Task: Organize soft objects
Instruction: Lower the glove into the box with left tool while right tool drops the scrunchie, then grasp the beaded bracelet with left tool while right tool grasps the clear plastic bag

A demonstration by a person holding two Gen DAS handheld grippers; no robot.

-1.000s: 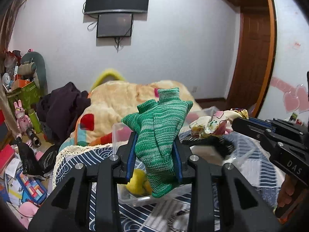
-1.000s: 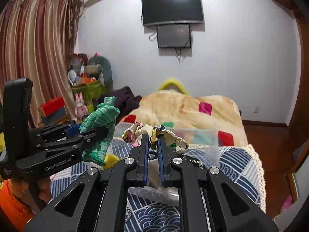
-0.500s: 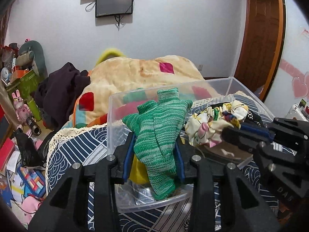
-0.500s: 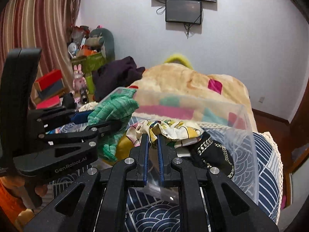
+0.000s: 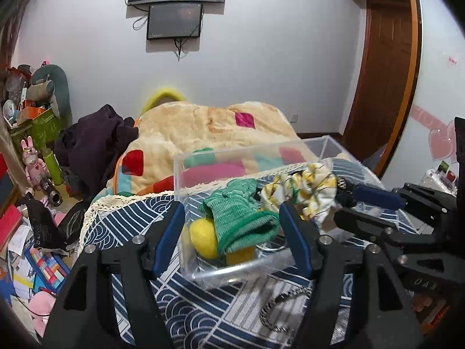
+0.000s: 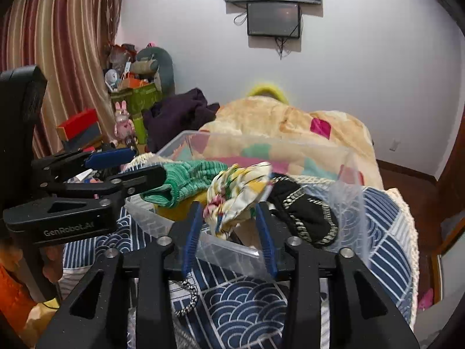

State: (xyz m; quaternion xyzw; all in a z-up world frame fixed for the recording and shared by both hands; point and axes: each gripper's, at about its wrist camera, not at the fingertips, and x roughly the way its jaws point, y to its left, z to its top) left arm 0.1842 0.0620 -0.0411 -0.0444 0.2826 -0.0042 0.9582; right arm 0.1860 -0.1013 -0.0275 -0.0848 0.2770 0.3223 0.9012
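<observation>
On a patterned bed (image 5: pixel 139 221), a clear bin (image 5: pixel 331 145) holds soft items. The left gripper (image 5: pixel 232 229) stands with jaws spread, a green sock (image 5: pixel 241 221) lying loose between them atop a yellow toy (image 5: pixel 203 238). The right gripper (image 6: pixel 231 229), jaws likewise apart, flanks a floral scrunchie (image 6: pixel 238 192) beside a black one (image 6: pixel 305 212).
</observation>
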